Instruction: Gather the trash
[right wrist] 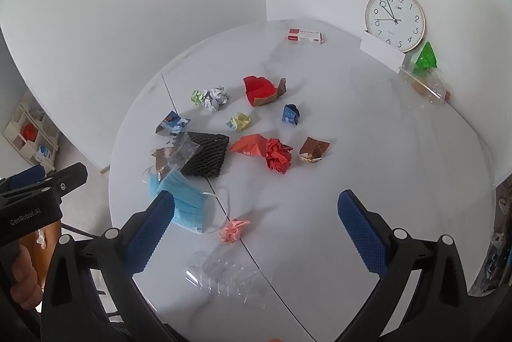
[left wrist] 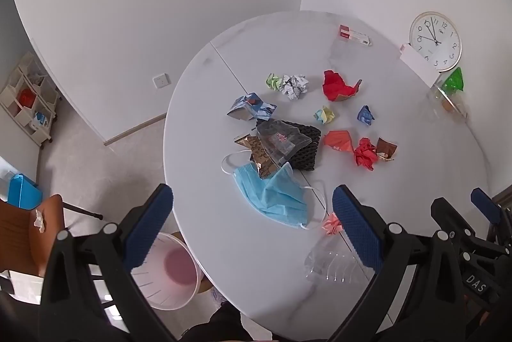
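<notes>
White marble-look tabletop (right wrist: 352, 150), round, carries the scattered trash. A blue face mask (left wrist: 275, 198) lies near the left edge, partly under a brown printed wrapper (left wrist: 259, 156) and a clear plastic bag (left wrist: 281, 140), which rest on a black foam net sleeve (left wrist: 304, 147). Right of these sit an orange folded paper (right wrist: 248, 145), a red crumpled paper (right wrist: 278, 155) touching it, and a brown wrapper (right wrist: 313, 150) a little apart. Farther back are a red torn carton (right wrist: 260, 91), a grey paper ball (right wrist: 216, 99) and a small blue wrapper (right wrist: 290, 114). A pink paper scrap (right wrist: 232, 230) and a clear plastic cup (right wrist: 224, 274) on its side lie nearest. A wall clock (right wrist: 396, 19) leans at the far right. On the floor to the left stands a pale pink bin (left wrist: 169, 271).

Both tools, the left tool (left wrist: 252, 220) and the right tool (right wrist: 256, 223), hover above the near edge with jaws spread wide and nothing between them.
</notes>
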Demonstrator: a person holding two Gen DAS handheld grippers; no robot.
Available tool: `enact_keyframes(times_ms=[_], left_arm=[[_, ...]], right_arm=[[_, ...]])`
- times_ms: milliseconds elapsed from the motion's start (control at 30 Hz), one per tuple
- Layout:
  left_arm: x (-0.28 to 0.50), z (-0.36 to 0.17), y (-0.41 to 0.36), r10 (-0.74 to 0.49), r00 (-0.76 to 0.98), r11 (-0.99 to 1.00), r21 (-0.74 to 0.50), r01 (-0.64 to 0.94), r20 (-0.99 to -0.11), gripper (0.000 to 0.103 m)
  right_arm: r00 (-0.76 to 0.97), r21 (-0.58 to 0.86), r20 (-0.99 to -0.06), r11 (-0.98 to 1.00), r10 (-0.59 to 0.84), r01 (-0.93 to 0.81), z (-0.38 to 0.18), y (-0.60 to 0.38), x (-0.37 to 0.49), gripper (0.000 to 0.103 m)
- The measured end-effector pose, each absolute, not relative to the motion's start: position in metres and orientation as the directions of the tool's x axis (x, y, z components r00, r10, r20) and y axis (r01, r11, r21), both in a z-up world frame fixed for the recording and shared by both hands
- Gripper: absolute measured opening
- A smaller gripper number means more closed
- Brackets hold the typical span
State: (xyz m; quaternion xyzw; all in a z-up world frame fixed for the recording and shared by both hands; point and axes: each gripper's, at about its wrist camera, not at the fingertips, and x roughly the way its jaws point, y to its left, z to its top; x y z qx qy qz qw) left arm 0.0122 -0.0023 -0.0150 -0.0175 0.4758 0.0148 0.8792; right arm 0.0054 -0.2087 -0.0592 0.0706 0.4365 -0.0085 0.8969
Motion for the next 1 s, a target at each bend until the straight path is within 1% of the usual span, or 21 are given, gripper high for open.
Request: enact_keyframes(times_ms=[1000], left_arm=[[0.004,-0.018,-0.001,0.007,0.541,0.999,-0.021,-0.046,-0.841,0.095]], right_arm=[[0.608,0.103,-0.793,0.993,0.043,0.065,-0.064,-0.201,0.004,0.101]])
